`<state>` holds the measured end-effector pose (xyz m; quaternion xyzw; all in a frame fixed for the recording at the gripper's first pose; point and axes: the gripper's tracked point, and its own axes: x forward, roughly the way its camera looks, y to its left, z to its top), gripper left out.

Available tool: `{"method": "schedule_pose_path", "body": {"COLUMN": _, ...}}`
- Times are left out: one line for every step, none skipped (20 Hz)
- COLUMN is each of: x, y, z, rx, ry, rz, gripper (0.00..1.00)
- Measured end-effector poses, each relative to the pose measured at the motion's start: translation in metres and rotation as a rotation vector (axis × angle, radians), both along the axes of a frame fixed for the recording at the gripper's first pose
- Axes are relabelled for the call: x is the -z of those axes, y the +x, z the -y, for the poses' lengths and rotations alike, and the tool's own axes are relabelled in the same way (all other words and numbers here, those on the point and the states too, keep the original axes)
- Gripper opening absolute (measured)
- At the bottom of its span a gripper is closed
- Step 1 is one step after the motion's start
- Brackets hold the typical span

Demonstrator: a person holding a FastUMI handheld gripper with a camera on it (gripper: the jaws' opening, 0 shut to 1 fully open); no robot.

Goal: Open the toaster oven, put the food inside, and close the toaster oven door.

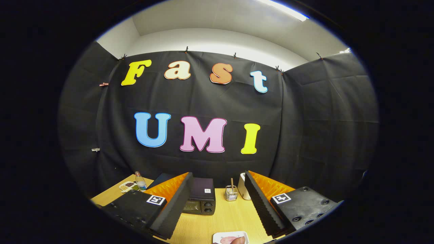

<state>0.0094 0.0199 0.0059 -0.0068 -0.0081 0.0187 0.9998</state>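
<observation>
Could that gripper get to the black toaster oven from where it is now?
Probably yes: the gripper is open and holds nothing, and the black toaster oven sits beyond its fingers, with only bare wooden table between.

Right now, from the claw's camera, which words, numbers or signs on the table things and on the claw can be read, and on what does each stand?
None can be read.
Toaster oven: small white sticker on its top, too small to read.
Bottle: label blurred, unreadable.
Claw, open and empty: a square black-and-white marker on each finger, a pattern without words.
</observation>
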Motion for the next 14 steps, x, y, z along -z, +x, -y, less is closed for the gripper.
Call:
{"method": "schedule_pose_path", "body": {"x": 0.001, "y": 0.001, "z": -0.002, "rx": -0.001, "ry": 0.003, "rz": -0.002, "gripper": 0.98}}
{"method": "schedule_pose_path", "body": {"x": 0.002, "y": 0.001, "z": -0.001, "rx": -0.001, "ry": 0.005, "rz": -0.004, "gripper": 0.98}}
{"method": "schedule_pose_path", "body": {"x": 0.002, "y": 0.001, "z": -0.001, "rx": -0.001, "ry": 0.008, "rz": -0.005, "gripper": 0.98}}
{"method": "schedule_pose_path", "body": {"x": 0.003, "y": 0.000, "z": -0.002, "rx": -0.004, "ry": 0.010, "rz": -0.007, "gripper": 0.98}}
{"method": "schedule_pose_path", "body": {"x": 0.003, "y": 0.000, "z": -0.001, "rx": -0.003, "ry": 0.012, "rz": -0.009, "gripper": 0.98}}
{"method": "schedule_pose_path", "body": {"x": 0.003, "y": 0.001, "z": -0.002, "rx": -0.003, "ry": 0.013, "rz": -0.010, "gripper": 0.98}}
{"method": "schedule_pose_path", "body": {"x": 0.004, "y": 0.001, "z": -0.002, "rx": -0.001, "ry": 0.013, "rz": -0.010, "gripper": 0.98}}
{"method": "schedule_pose_path", "body": {"x": 0.005, "y": 0.000, "z": -0.003, "rx": -0.003, "ry": 0.013, "rz": -0.011, "gripper": 0.98}}
{"method": "schedule_pose_path", "body": {"x": 0.006, "y": -0.001, "z": -0.003, "rx": -0.003, "ry": 0.013, "rz": -0.013, "gripper": 0.98}}
{"method": "schedule_pose_path", "body": {"x": 0.008, "y": -0.001, "z": -0.004, "rx": -0.005, "ry": 0.013, "rz": -0.015, "gripper": 0.98}}
{"method": "schedule_pose_path", "body": {"x": 0.010, "y": -0.001, "z": -0.004, "rx": -0.006, "ry": 0.014, "rz": -0.019, "gripper": 0.98}}
{"method": "schedule_pose_path", "body": {"x": 0.012, "y": -0.003, "z": -0.005, "rx": -0.007, "ry": 0.016, "rz": -0.023, "gripper": 0.98}}
{"method": "schedule_pose_path", "body": {"x": 0.013, "y": -0.003, "z": -0.006, "rx": -0.009, "ry": 0.017, "rz": -0.027, "gripper": 0.98}}
{"method": "schedule_pose_path", "body": {"x": 0.013, "y": -0.004, "z": -0.009, "rx": -0.014, "ry": 0.016, "rz": -0.027, "gripper": 0.98}}
